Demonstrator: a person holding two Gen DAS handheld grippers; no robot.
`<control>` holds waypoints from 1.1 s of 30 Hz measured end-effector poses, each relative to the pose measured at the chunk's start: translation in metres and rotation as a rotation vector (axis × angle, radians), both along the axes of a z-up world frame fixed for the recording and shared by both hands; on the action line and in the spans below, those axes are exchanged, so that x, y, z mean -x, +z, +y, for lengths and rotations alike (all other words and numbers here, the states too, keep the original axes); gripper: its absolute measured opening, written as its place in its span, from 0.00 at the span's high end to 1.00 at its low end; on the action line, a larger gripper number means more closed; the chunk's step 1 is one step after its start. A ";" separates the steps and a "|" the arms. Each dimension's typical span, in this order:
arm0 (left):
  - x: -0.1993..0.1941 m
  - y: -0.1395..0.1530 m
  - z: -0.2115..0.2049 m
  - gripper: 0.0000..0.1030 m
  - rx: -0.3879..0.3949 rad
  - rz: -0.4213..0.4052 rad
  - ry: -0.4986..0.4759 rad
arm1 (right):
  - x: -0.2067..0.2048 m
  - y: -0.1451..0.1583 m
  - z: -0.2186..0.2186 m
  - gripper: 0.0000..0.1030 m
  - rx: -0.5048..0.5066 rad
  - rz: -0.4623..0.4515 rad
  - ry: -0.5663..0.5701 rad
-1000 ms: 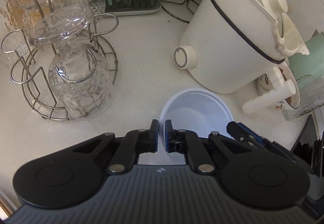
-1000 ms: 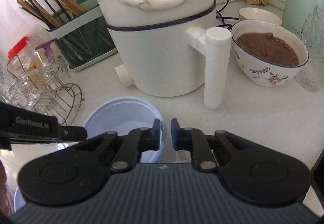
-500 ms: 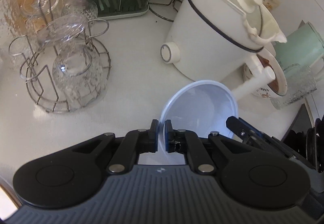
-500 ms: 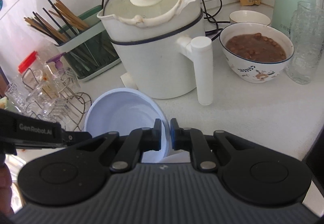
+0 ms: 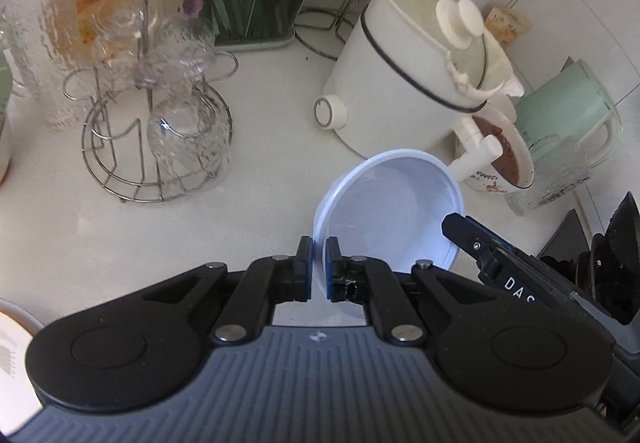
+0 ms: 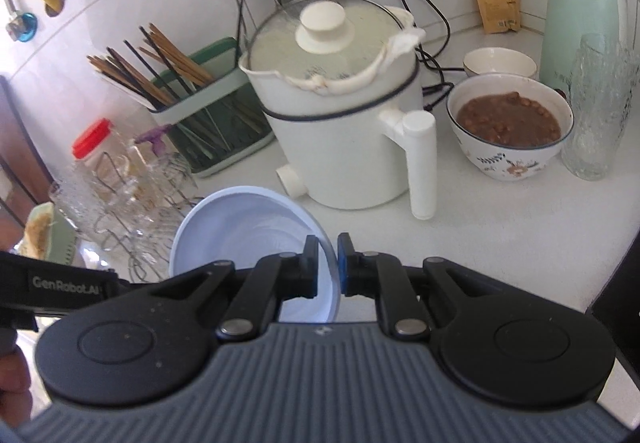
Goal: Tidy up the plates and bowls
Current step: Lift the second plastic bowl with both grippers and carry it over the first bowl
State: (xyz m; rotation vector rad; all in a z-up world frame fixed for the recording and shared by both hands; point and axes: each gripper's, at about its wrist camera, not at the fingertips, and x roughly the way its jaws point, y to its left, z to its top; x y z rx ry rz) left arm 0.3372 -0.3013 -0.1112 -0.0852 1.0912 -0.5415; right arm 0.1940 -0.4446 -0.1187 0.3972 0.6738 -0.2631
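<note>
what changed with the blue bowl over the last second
The pale blue bowl, pinched at opposite rims by the left gripper and right gripper, rose off the counter and tilted. Both grips stayed shut; the white pot stayed put.

Black grippers [image 5: 318, 263] — blue pads, silver rivets

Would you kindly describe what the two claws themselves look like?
Both look alike: the left claw and right claw have black linkage arms with silver rivets, blue pads on the fingertips, round black discs either side and a grey ribbed body. White lettering shows: "GenRobot.AI" on the left, "DAS" on the right.
</note>
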 end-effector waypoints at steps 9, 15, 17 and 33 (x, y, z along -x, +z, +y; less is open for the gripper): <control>0.005 0.020 0.023 0.93 0.026 -0.003 0.012 | 0.000 0.019 0.014 0.88 0.002 -0.028 0.036; 0.013 0.023 0.042 0.93 0.037 0.006 0.038 | -0.001 0.023 0.025 0.88 0.000 -0.020 0.080; 0.016 0.023 0.049 0.93 0.041 0.014 0.041 | 0.000 0.023 0.028 0.87 -0.007 -0.020 0.094; 0.042 0.018 0.116 0.93 0.058 0.073 0.154 | -0.001 0.016 0.058 0.86 -0.140 0.038 0.256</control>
